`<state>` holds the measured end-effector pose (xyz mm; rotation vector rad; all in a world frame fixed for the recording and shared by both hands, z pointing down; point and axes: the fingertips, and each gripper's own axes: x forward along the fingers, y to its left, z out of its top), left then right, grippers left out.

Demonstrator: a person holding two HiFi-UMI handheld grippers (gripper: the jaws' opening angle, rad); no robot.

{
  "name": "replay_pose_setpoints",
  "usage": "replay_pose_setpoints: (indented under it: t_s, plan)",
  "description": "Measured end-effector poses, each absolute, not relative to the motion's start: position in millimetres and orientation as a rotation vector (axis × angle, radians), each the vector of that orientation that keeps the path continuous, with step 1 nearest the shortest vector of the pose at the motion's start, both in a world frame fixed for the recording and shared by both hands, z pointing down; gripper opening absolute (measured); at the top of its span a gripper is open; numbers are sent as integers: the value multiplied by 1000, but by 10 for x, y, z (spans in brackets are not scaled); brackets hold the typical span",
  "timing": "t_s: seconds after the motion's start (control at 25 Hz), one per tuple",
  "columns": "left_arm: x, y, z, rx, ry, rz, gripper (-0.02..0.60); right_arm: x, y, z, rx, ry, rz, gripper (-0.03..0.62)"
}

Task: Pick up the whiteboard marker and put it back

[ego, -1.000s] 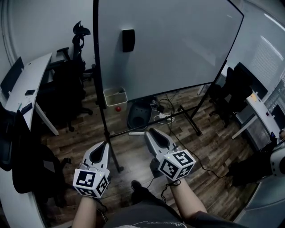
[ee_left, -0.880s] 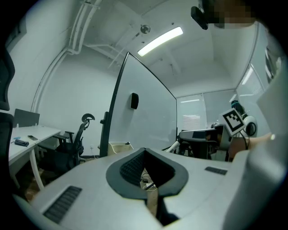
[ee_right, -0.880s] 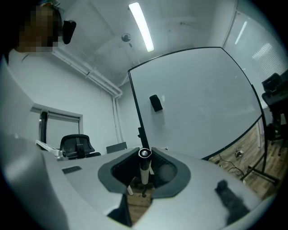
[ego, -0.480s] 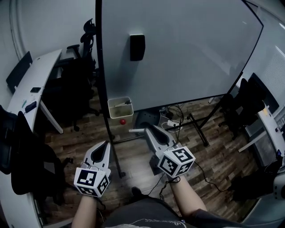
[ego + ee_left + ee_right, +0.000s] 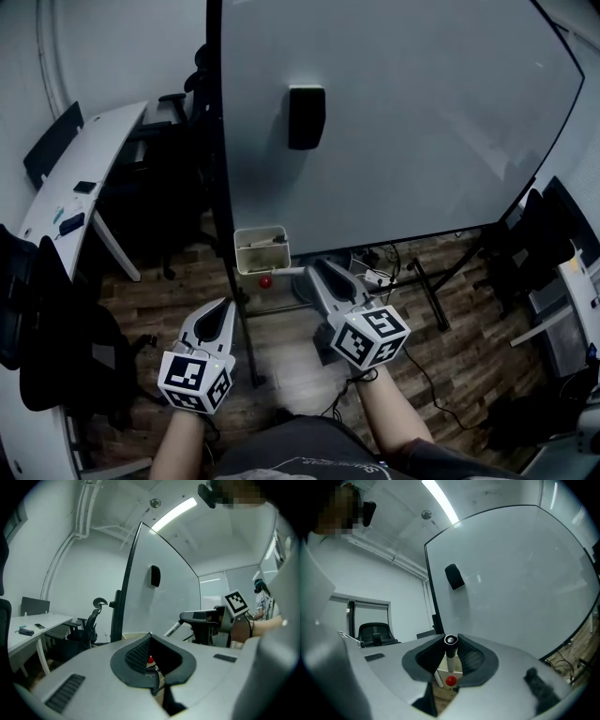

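Observation:
A white whiteboard marker with a black cap stands between the pads of my right gripper, which is shut on it. In the left gripper view the marker sticks out leftward from the right gripper. Ahead is the big whiteboard with a black eraser stuck on it. A small beige tray hangs at its lower left corner, with a red ball below. The right gripper is just right of the tray. My left gripper is shut and empty, lower left, beside the board's black post.
A white desk and dark office chairs stand at the left. Another dark chair is close on my left. Cables and a power strip lie on the wood floor under the board. A second desk is at the right.
Both grippers have moved toward the whiteboard with the marker still held. The board, eraser and tray now look larger and closer, and the tray sits right beside the right gripper's tips.

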<state>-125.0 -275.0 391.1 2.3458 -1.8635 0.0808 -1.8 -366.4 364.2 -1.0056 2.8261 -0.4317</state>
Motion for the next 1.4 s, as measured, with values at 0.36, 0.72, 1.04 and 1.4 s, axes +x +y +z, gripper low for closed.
replay_pose_setpoints:
  t_s: [0.36,0.72,1.04,1.4]
  plan:
    - [-1345,-3072,4030,2286,-1912,87,14,-246,-4066,3820,-919,2876,-478,89]
    - [-1446,-3220,4197,2226,-1922,102,14,-437,-4240,4150,-877,2929,-569,89]
    - [-1457,-3285,4307,2202,-1911,103,14,-482,-4283,4347,-859,2957,-631,89]
    - [-1488,-3277,4321,2201,-1909,88,14,-446,-4309,4467,-918,2958,-643,90]
